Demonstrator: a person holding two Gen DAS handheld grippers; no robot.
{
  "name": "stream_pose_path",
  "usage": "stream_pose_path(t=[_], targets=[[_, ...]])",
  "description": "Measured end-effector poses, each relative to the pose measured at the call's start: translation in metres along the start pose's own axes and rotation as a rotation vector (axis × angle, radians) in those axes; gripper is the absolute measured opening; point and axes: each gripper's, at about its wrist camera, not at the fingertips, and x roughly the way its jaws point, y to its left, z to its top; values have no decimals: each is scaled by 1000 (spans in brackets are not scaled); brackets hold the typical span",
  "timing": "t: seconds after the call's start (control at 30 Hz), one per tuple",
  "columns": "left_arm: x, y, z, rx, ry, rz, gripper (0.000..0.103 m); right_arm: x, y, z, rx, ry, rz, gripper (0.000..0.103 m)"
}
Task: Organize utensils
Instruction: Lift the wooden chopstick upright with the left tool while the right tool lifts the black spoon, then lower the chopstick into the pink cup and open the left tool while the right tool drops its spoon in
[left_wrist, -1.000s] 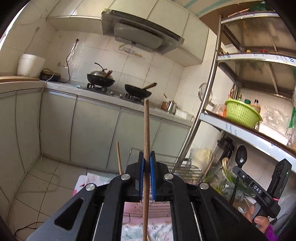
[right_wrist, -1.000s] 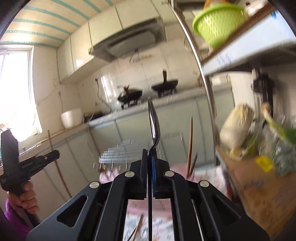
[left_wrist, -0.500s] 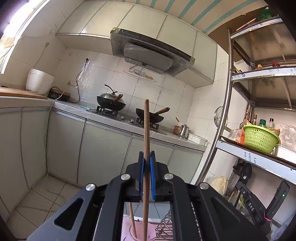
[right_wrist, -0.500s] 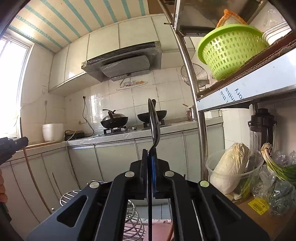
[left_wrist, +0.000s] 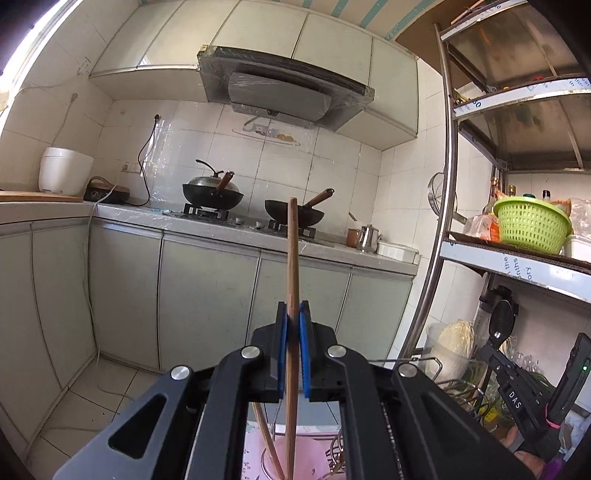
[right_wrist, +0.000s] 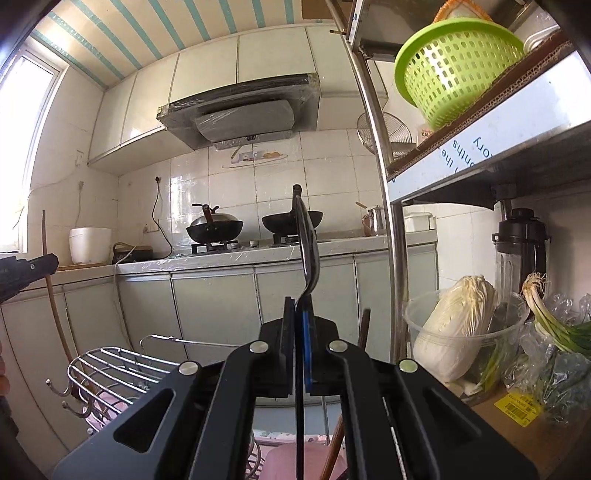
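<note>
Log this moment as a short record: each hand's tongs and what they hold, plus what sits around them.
left tongs: shut on a wooden chopstick, held upright
right tongs: shut on a black spoon, bowl end up
wire rack: low, left in the right wrist view
stove: two woks, one lidded, one open
shelf: green basket
below shelf: cabbage in a clear tub
</note>
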Motion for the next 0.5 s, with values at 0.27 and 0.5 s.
stream_pose_path(t=[0.27,0.5], targets=[[10,1,-36,-11,147,-9,6,-10,-1,-21,20,127,3,4],[16,0,-61,4,227,11,6,-13,-4,-34,50,240,6,4]])
